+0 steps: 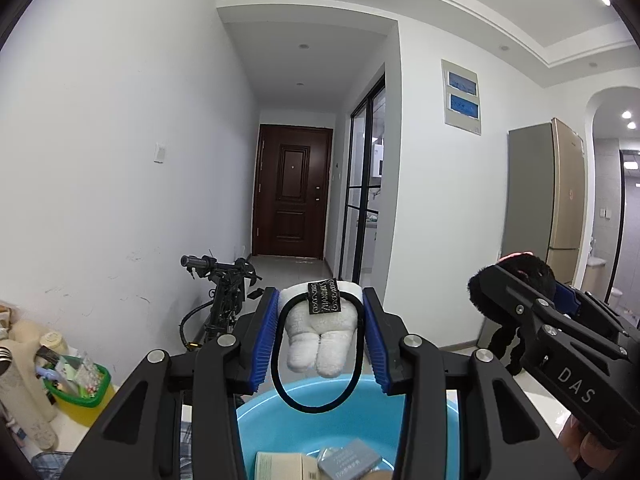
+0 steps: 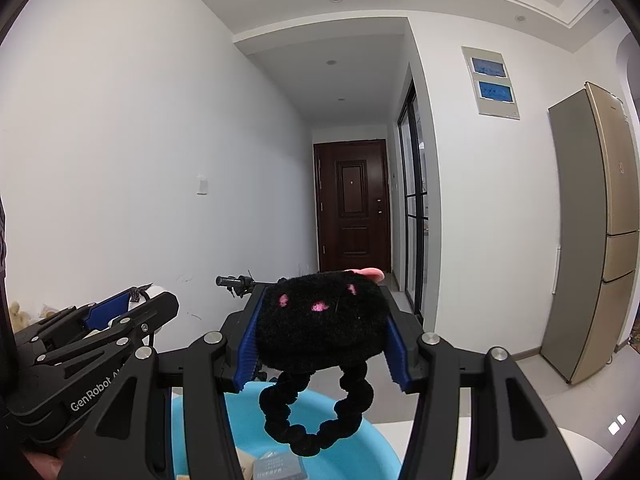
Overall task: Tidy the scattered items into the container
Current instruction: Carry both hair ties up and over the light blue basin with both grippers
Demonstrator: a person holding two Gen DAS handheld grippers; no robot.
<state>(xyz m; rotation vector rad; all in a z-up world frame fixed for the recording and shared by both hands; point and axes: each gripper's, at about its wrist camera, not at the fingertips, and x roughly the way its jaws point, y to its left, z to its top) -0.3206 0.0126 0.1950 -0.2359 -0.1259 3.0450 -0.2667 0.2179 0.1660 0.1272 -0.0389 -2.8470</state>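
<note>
Fingers on both our grippers are clamped on hair ties. Our left gripper point(image 1: 320, 336) pinches a white plush hair tie point(image 1: 318, 336) between its blue pads, the thin black elastic loop point(image 1: 316, 364) dangling down over the blue basin point(image 1: 344, 416). Our right gripper point(image 2: 322, 340) squeezes a black fluffy hair tie point(image 2: 320, 324) with small pink marks, its ruffled black band point(image 2: 316, 416) hanging over the same basin point(image 2: 360, 436).

The basin sits on the white tabletop point(image 1: 540, 404) right below both grippers, near us. It already holds a few things: a pale green box point(image 1: 280, 466) and a grey-blue packet point(image 1: 350, 460) lie on its bottom, with a small silvery packet point(image 1: 332, 453) between them.

We judge the tidying partly done. Some items are in, and these two ties are held above the opening, not yet let go. Opening both pairs of fingers over the middle of the basin should drop them inside; the loose loops could catch on a pad, so a clean release matters.

To the far left stands a green and yellow basket point(image 1: 86, 396) stuffed with odds and ends beside a cream-coloured soft thing point(image 1: 24, 360). Whether any scattered items remain elsewhere on the tabletop we cannot tell, since the grippers hide most of it.
</note>
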